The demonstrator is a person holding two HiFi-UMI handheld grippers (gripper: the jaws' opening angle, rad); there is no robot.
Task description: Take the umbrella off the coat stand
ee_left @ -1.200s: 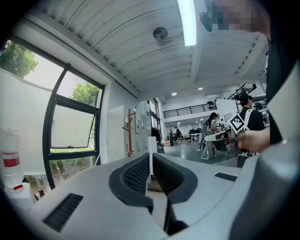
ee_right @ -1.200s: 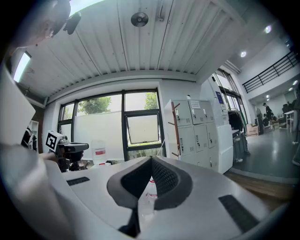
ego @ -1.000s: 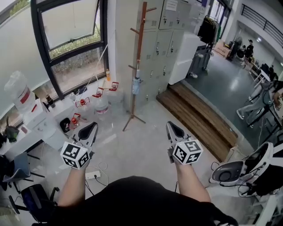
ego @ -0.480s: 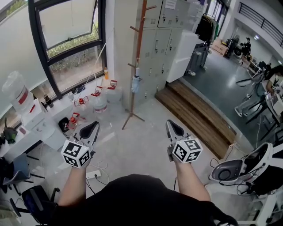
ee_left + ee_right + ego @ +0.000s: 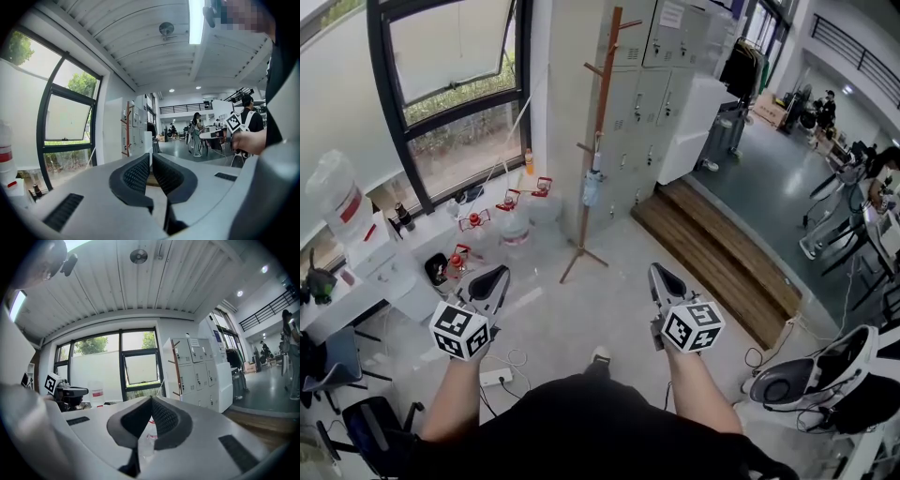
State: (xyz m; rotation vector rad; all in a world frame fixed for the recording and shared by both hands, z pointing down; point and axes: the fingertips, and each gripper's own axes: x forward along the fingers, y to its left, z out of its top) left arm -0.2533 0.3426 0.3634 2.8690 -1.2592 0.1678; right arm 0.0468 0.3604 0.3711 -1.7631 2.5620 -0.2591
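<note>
The brown wooden coat stand (image 5: 598, 141) rises from the floor ahead of me, in front of the grey lockers. A small pale-blue folded umbrella (image 5: 592, 186) hangs from a peg about halfway up its pole. My left gripper (image 5: 492, 278) and right gripper (image 5: 657, 275) are held low, well short of the stand, both shut and holding nothing. In the left gripper view the jaws (image 5: 151, 159) nearly touch, with the stand (image 5: 127, 129) far beyond them. The right gripper (image 5: 151, 401) shows its tips together, and the stand (image 5: 170, 366) is to their right.
Water jugs with red handles (image 5: 512, 214) sit under the window (image 5: 450, 84). Lockers (image 5: 661, 84) back the stand, and a wooden step (image 5: 722, 253) runs to the right. A power strip (image 5: 495, 377) lies on the floor. A white chair (image 5: 811, 370) stands at right. People are far off.
My view has shifted a little toward the stand, and a shoe now shows at the bottom between my arms. Both grippers stay shut in about the same place.
</note>
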